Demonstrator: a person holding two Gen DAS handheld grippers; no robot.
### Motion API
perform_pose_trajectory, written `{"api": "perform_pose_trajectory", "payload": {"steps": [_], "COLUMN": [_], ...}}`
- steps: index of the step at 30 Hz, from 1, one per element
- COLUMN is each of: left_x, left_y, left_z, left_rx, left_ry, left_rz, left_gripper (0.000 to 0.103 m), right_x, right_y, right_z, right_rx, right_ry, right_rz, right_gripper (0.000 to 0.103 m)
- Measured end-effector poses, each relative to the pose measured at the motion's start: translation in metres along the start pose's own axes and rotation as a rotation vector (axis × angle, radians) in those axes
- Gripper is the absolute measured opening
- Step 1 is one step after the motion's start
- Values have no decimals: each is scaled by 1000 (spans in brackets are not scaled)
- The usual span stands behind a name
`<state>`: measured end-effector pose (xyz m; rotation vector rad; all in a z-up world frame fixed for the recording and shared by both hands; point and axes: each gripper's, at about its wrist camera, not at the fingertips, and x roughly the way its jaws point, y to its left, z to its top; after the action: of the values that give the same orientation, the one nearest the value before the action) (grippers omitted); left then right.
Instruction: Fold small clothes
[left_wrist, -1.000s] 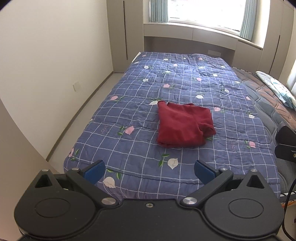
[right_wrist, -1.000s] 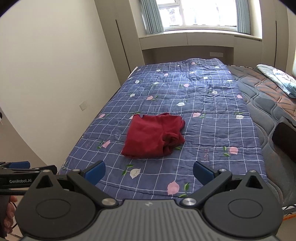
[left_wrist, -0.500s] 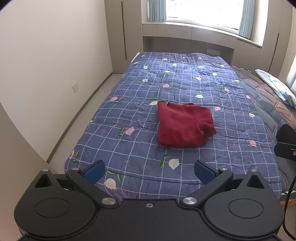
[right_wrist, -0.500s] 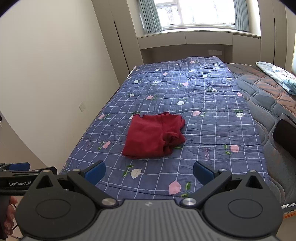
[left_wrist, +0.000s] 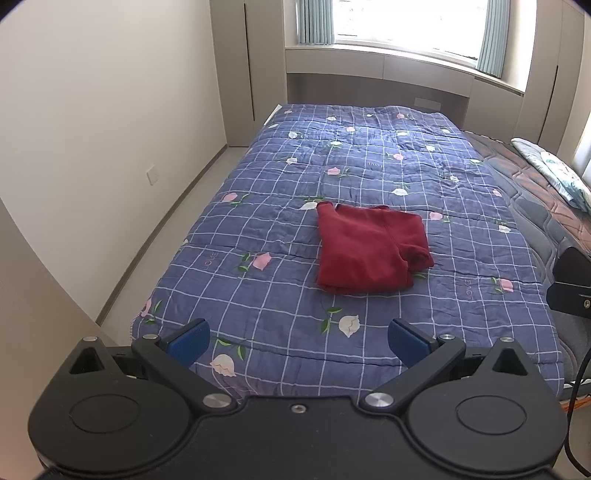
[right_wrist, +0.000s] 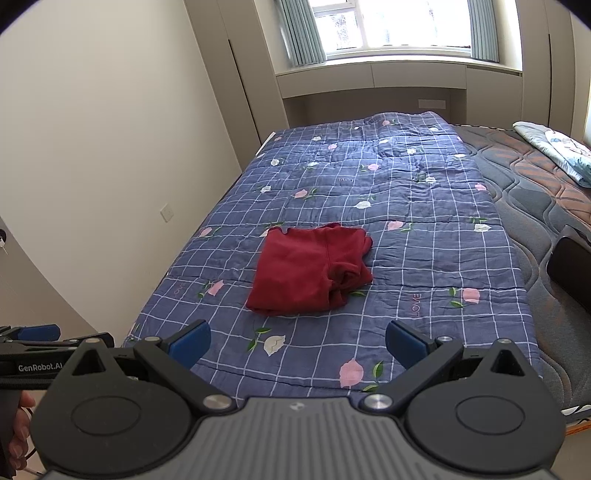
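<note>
The left tool (left_wrist: 298, 338) fills the bottom of its own view, blue-padded fingers (left_wrist: 188, 339) spread wide with nothing between them. The right tool (right_wrist: 297, 339) sits the same way, low in its frame, fingers (right_wrist: 406, 342) wide apart and empty. At the lower left edge of the right view, a hand (right_wrist: 18, 434) grips the left tool's handle.

Dark-red garment (left_wrist: 369, 251), blue checked floral quilt (left_wrist: 280, 280)
</note>
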<state>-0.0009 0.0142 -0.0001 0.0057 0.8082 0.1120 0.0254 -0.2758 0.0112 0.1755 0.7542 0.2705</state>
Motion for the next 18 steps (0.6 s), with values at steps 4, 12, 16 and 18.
{"api": "perform_pose_trajectory", "payload": {"steps": [4,12,16,18], "left_x": [0,-1,-1,-1], "left_y": [0,0,0,0], "left_z": [0,0,0,0], "left_rx": [0,1,1,0], "left_ry": [1,1,0,0], "left_rz": [0,0,-1,-2], "left_gripper": [102,102,102,102], "right_x": [0,-1,-1,-2], "right_y": [0,0,-1,-1], "right_z": [0,0,0,0], "right_rx": [1,4,4,6], "right_ry": [-1,-2,-2,-2], "right_rz": [0,0,1,0], "right_gripper": [103,103,103,103]}}
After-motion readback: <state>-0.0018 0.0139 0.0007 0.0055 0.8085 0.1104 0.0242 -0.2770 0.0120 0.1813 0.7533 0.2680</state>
